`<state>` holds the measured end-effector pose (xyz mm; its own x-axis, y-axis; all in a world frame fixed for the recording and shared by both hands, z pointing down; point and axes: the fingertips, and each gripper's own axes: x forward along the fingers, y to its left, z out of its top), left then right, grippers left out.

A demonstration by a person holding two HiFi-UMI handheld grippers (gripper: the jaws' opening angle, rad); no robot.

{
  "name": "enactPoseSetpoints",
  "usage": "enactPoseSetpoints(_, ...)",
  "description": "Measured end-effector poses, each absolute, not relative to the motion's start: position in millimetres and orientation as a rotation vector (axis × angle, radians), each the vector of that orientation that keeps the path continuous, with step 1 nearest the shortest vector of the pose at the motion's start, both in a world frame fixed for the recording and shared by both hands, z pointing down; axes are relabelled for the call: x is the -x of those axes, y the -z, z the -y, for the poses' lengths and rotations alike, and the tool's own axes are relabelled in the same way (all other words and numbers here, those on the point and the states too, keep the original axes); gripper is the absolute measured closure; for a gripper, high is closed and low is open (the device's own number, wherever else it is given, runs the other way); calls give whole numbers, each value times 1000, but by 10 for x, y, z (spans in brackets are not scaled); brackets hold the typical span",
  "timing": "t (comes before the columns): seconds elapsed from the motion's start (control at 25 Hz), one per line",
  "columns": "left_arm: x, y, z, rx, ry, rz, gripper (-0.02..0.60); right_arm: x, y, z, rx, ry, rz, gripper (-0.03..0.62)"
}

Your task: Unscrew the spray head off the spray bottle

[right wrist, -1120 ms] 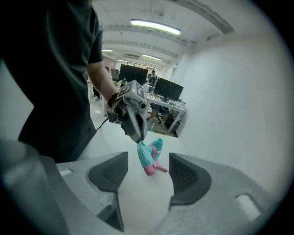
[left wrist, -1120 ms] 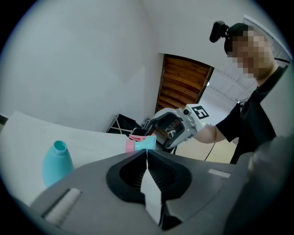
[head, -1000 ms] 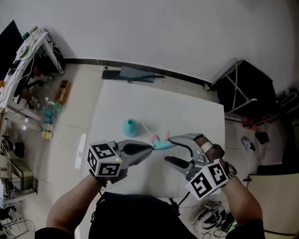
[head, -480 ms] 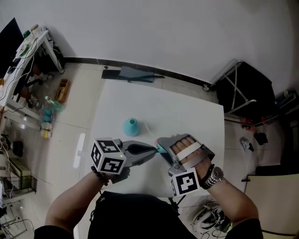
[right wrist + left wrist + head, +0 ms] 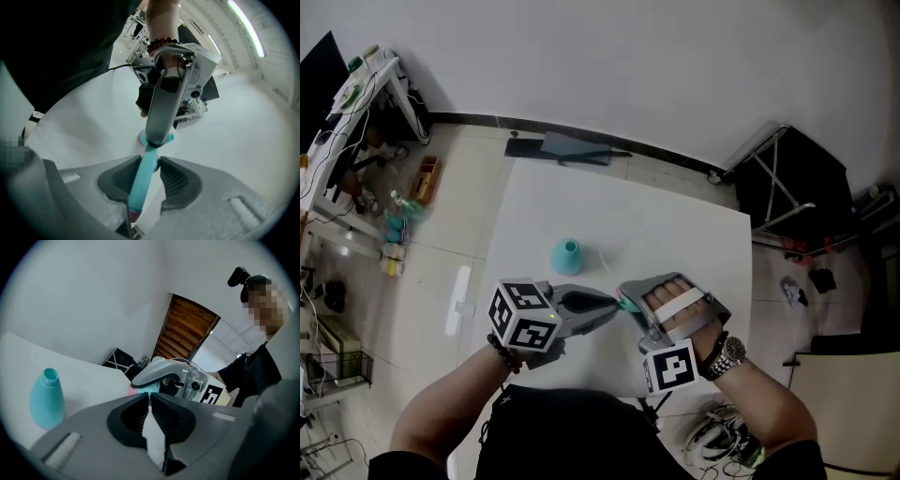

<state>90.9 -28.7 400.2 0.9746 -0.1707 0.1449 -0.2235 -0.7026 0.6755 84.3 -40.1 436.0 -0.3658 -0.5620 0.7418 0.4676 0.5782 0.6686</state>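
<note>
I see the left hand-held gripper (image 5: 150, 397) pinching the spray head (image 5: 143, 180) above the surface's (image 5: 675, 225) near edge. The right hand-held gripper (image 5: 151, 164) has just been closing on it. The spray bottle (image 5: 566, 255) stands mid-surface.

The white table (image 5: 675, 225) is left bare at its far and right parts; only the upright bottle (image 5: 565, 255) is stood there, left of centre. The near edge is blocked by the left gripper (image 5: 612, 301) and the right gripper (image 5: 151, 161), whose jaws have just been closing on the spray head (image 5: 143, 180).
</note>
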Motion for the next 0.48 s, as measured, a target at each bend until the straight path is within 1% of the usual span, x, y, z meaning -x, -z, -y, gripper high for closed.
enactPoseSetpoints(0.12, -907, -4007, 324, -2393, -103, 322, 537, -899, -4382, 416, -82, 1068, 1612, 476)
enactPoseSetpoints(0.2, -896, -4020, 331, -2408, -119, 341, 438, -930, -4383, 416, -88, 1058, 1616, 476)
enactPoseSetpoints(0.24, -883, -4029, 331, -2417, -132, 350, 411, -943, -4381, 417, -92, 1051, 1620, 476)
enactPoseSetpoints(0.32, -840, -4048, 333, -2452, -174, 377, 376, -961, -4367, 428, -104, 1033, 1631, 477)
enactPoseSetpoints(0.48, -750, -4155, 322, -2567, -324, 461, 368, -1011, -4327, 459, -136, 979, 1672, 476)
